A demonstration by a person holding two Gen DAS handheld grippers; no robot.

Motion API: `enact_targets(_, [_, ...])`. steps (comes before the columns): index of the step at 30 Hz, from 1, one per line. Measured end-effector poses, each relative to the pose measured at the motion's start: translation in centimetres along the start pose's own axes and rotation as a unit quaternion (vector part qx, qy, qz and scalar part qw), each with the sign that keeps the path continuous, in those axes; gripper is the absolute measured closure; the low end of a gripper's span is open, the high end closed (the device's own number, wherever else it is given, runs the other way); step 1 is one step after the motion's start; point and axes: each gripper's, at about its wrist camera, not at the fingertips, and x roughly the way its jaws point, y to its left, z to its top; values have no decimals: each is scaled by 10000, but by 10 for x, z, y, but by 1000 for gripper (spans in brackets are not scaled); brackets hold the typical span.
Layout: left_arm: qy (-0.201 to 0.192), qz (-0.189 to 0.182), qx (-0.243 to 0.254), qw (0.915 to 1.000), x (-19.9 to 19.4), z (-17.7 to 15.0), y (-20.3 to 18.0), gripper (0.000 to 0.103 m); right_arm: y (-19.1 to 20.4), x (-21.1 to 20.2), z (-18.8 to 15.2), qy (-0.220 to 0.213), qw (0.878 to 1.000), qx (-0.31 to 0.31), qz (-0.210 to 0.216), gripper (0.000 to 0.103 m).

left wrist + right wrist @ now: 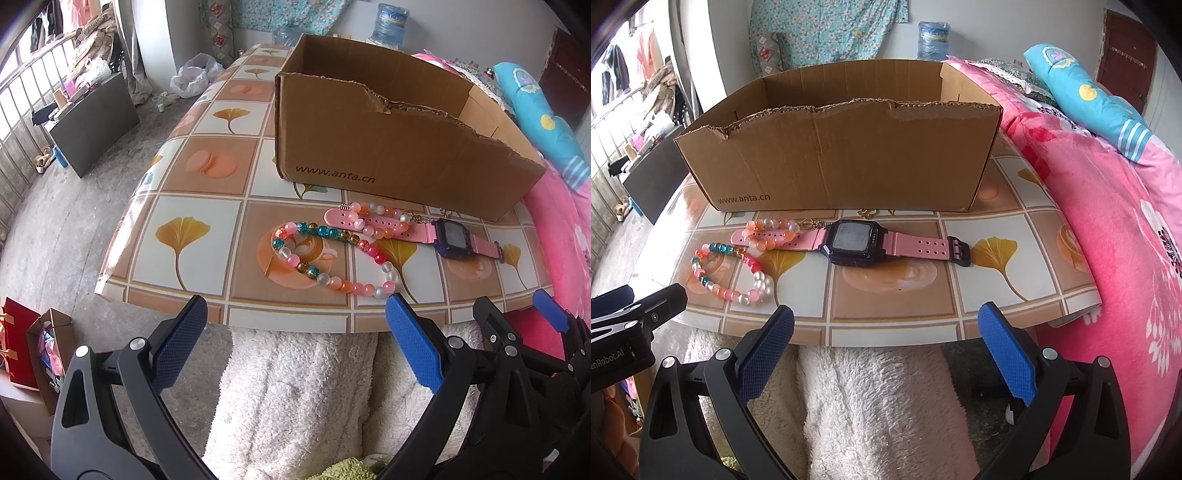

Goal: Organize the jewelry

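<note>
i see my left gripper and right gripper both black with textured blue pads. the tablecloth is a grid of tan and cream squares with white lines, printed with yellow ginkgo leaves and peach rounds. the box is plain brown cardboard with dark "www.anta.cn" lettering. the watch has a dark purple-black case, grey screen and pink strap with a black buckle. the bead string mixes pink, orange, frosted white, teal, amber and red. the blanket beside the table is hot pink with white flowers; the pillow is turquoise with yellow dots. the fleece below is cream.
</note>
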Motion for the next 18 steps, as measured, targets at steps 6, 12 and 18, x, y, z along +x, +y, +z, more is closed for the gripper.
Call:
enact_targets(6, [-69, 48, 53, 10000, -6, 1, -6, 9, -4, -2, 0, -66, 9999, 37, 68, 6])
enact_targets(12, [-184, 97, 89, 9997, -16, 7, -10, 10, -10, -9, 7, -203, 9996, 96, 144, 6])
enact_targets(18, [-316, 141, 106, 9993, -27, 15, -13, 9, -13, -17, 16, -356, 9991, 110, 208, 6])
